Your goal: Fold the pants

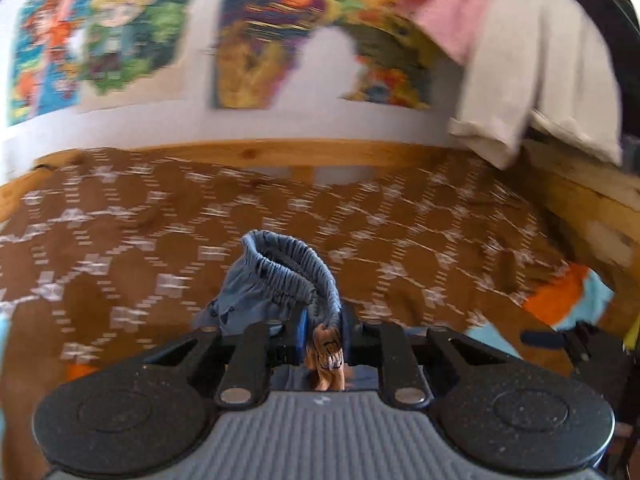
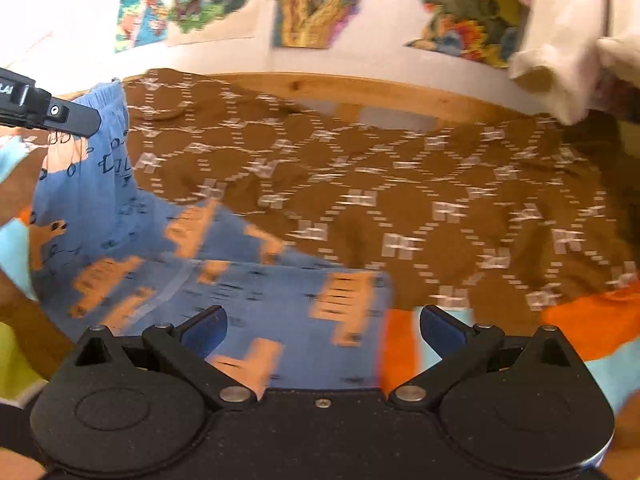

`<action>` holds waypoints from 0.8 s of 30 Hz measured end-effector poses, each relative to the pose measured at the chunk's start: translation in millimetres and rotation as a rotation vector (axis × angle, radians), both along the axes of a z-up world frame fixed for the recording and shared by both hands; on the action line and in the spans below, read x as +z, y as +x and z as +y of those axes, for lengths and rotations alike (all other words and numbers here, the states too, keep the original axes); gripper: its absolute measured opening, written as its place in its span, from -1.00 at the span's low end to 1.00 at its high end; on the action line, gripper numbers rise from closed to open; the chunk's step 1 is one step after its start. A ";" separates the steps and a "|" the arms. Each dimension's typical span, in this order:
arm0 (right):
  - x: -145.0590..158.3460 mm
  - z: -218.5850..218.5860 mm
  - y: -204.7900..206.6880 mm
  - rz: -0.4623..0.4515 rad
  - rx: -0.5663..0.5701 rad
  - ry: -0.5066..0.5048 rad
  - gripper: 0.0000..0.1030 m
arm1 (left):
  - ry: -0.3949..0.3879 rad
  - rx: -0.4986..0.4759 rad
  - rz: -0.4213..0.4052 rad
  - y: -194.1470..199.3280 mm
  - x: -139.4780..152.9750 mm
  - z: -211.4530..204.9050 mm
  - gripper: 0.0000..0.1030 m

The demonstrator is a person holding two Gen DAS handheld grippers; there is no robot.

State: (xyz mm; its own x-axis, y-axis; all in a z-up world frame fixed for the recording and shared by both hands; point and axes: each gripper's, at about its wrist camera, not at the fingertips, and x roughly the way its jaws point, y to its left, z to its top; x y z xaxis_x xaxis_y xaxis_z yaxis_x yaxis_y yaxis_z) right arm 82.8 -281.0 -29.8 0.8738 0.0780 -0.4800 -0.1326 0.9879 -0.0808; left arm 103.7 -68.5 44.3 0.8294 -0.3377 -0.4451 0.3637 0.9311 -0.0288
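Note:
The blue pants (image 1: 280, 276) with orange animal prints have their elastic waistband bunched up in front of my left gripper (image 1: 324, 336), which is shut on a fold of that fabric. In the right wrist view the left gripper (image 2: 86, 124) holds the waistband end raised at the upper left. From there the pants (image 2: 248, 292) drape down and spread across the bed toward the camera. My right gripper (image 2: 324, 328) hovers over the near part of the pants, its jaws wide open and nothing pressed between the blue pads (image 2: 208, 326).
A brown patterned bedspread (image 1: 120, 220) covers the bed inside a wooden frame (image 1: 260, 152). Beige and pink garments (image 1: 520, 80) hang over the frame at the right. An orange and light-blue cloth (image 2: 580, 320) lies at the near right. Colourful posters (image 1: 100, 32) hang on the wall.

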 end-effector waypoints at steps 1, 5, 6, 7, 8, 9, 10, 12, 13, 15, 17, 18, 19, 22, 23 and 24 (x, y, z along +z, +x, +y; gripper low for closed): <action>0.0 -6.9 -1.8 -0.003 -0.014 -0.011 0.99 | -0.001 -0.020 0.012 2.1 -3.5 -10.0 -0.64; -2.1 -34.4 -6.8 0.001 -0.074 -0.024 0.98 | 0.003 -0.110 0.067 6.6 -27.4 -52.9 -0.64; -3.3 -40.4 -7.9 0.004 -0.088 -0.025 0.98 | 0.015 -0.127 0.074 6.3 -33.9 -61.2 -0.63; -4.8 -44.1 -9.4 0.007 -0.098 -0.027 0.98 | 0.030 -0.145 0.075 6.1 -42.3 -70.3 -0.60; -6.8 -48.8 -10.4 0.012 -0.108 -0.028 0.98 | 0.041 -0.154 0.071 5.6 -49.7 -75.1 -0.57; -8.9 -53.2 -10.8 0.018 -0.117 -0.028 0.98 | 0.053 -0.165 0.074 5.5 -58.2 -80.0 -0.48; -10.4 -55.7 -11.8 0.023 -0.123 -0.027 0.98 | 0.061 -0.178 0.088 4.8 -66.0 -83.3 -0.30; -13.5 -60.2 -12.4 0.030 -0.129 -0.024 0.98 | 0.054 -0.198 0.110 0.5 -74.6 -82.3 0.20; -13.9 -60.8 -13.4 0.031 -0.129 -0.025 0.98 | 0.049 -0.200 0.107 -2.6 -76.7 -80.0 0.37; -14.1 -62.6 -13.0 0.031 -0.123 -0.022 0.98 | 0.059 -0.210 0.077 -12.5 -78.0 -73.3 0.48; -13.0 -62.7 -11.9 0.030 -0.110 -0.016 0.98 | 0.108 -0.224 0.052 -19.8 -79.5 -71.1 0.49; -11.4 -62.4 -10.9 0.030 -0.104 -0.013 0.98 | 0.137 -0.229 0.046 -21.0 -80.4 -71.6 0.49; -9.6 -62.1 -8.8 0.027 -0.096 -0.005 0.98 | 0.167 -0.237 0.042 -24.2 -83.6 -71.5 0.48; -1.7 -62.0 -0.4 0.032 -0.047 0.076 0.98 | 0.227 -0.251 0.034 -30.0 -88.5 -73.7 0.40; 0.8 -61.8 3.5 0.039 -0.026 0.113 0.98 | 0.243 -0.258 0.033 -31.9 -90.0 -74.5 0.35; 2.7 -61.5 9.1 0.055 -0.001 0.152 0.98 | 0.268 -0.263 0.027 -33.7 -91.8 -76.6 0.25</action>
State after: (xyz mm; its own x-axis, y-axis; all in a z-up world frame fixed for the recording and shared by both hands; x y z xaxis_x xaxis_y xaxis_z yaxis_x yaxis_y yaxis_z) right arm 91.8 -342.4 -27.1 0.8465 0.1525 -0.5100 -0.1319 0.9883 0.0766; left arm 69.9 -145.1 -47.4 0.7167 -0.4062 -0.5669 0.5936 0.7819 0.1902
